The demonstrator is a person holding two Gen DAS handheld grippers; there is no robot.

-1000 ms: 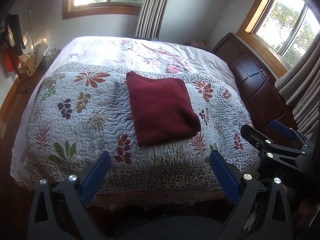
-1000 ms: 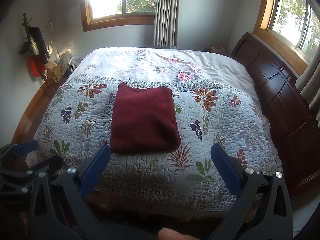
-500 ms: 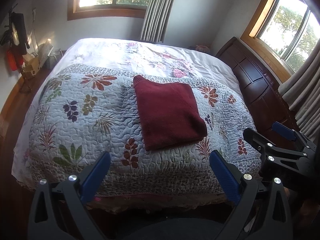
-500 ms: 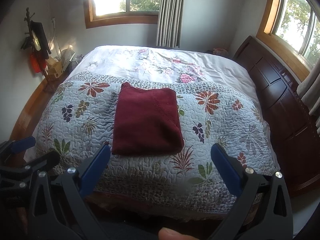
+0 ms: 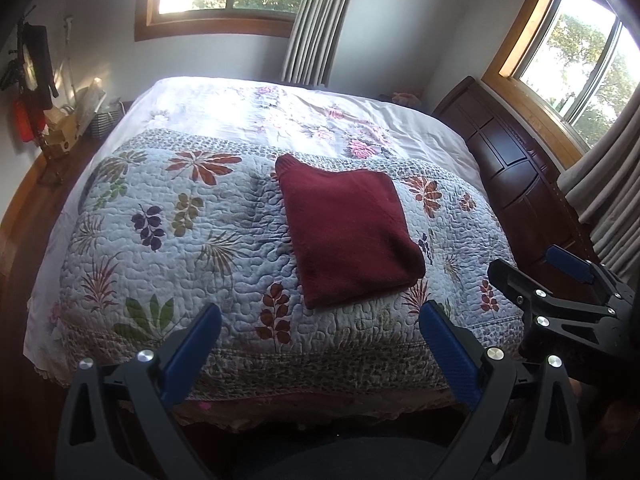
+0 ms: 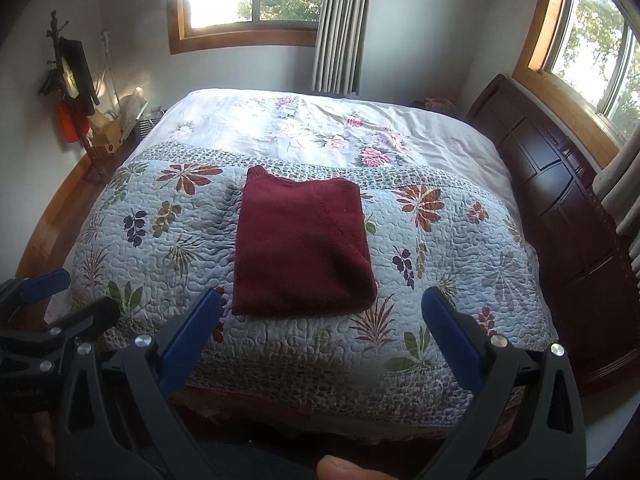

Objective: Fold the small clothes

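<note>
The left gripper (image 5: 320, 324) is spread wide and holds nothing; the right gripper (image 6: 320, 312) is also spread wide and empty. Both hang at the near edge of the bed. Ahead of them, well apart from the blue fingertips (image 6: 206, 308), the folded dark red knitted garment (image 6: 302, 246) lies flat on the pale blue flower-patterned quilt (image 6: 440, 248).

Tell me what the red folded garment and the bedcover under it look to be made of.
Red garment: seemingly a soft knit, matte and fuzzy, with a ribbed cuff or hem at its far left corner; fibre cannot be told. Quilted cover: apparently stitched, padded cotton-like cloth, matte, with puffy meander quilting and printed leaves. Both grippers are open and clear of it.
</note>
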